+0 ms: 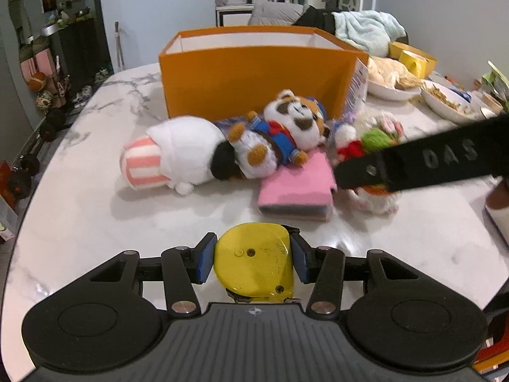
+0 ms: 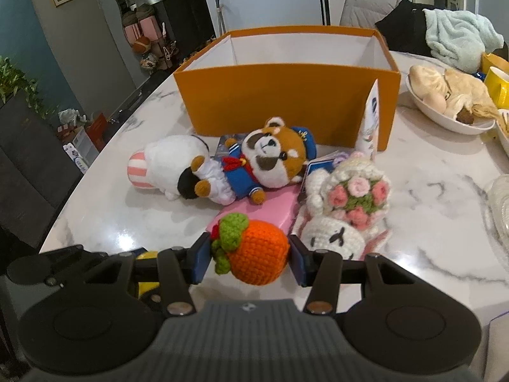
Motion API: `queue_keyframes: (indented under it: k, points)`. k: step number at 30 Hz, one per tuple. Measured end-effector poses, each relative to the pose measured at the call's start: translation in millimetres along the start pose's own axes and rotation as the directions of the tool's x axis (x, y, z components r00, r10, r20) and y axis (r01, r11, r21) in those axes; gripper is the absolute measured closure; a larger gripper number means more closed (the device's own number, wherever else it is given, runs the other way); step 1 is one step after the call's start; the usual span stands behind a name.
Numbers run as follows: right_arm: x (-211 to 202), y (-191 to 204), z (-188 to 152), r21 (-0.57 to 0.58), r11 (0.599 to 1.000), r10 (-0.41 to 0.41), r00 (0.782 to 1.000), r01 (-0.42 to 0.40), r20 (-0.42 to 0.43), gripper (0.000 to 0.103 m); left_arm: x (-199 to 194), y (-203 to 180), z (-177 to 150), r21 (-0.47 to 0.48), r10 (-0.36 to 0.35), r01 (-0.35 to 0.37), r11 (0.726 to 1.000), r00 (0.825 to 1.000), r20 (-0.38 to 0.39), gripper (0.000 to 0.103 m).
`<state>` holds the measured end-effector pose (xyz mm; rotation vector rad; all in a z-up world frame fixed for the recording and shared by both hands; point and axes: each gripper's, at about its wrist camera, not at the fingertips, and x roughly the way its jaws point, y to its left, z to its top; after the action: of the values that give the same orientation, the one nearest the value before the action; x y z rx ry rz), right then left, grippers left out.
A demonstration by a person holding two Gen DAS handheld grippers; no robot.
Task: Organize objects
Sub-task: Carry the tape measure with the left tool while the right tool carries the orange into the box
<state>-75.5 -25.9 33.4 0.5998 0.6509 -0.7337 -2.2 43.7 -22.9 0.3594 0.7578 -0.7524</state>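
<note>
Closest in, left gripper (image 1: 253, 262) clamped on a yellow tape measure (image 1: 254, 261), blue pads (image 1: 203, 262) pressed to both its sides, held above the marble table (image 1: 79, 216); right gripper (image 2: 249, 253) likewise gripping a crocheted orange fruit (image 2: 257, 250) with a green leafy top, pads tight against it, carried in front of the orange box (image 2: 286, 102); just beyond that fruit, nearer than the box, a pink pad (image 2: 270, 210) flat on the marble; beside it, a white crocheted bunny (image 2: 331, 238) lying with a bouquet of pink knitted roses (image 2: 359, 197); closer to the box, a red panda plush (image 2: 270, 162) in a blue sailor outfit on its back, touching the pink pad; left of it, a white plush with a pink-striped end (image 2: 165, 165) on its side, pressed against the panda; a printed card (image 2: 370, 127) leaning on the box's front right corner; box itself upright, open-topped, white inside; right of the box, white bowls of food (image 2: 445, 108); behind them, a yellow mug (image 2: 496, 86); past the box's right rear corner, a pale blue blanket (image 2: 458, 35) heaped.
</note>
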Motion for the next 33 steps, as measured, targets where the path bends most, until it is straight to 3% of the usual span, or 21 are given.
queue_keyframes:
  k: [10,21,33]
  points:
    - [-10.0,-8.2,13.4,-0.016,1.0,-0.02,0.999,0.021,0.028,0.05,-6.5,9.9,34.6,-0.028,0.022,-0.021,0.999,0.999,0.043,0.046]
    - [-16.8,-14.5,36.6,-0.055,0.998,-0.025,0.998,0.027,0.05,0.05,-7.2,9.3,71.9,-0.007,-0.001,0.002,1.0,0.996,0.089,0.046]
    - [-16.2,-30.4,96.2,-0.071,0.997,-0.033,0.994,0.041,0.106,0.05,4.7,20.0,129.6,-0.009,0.009,-0.008,1.0,0.991,0.137,0.046]
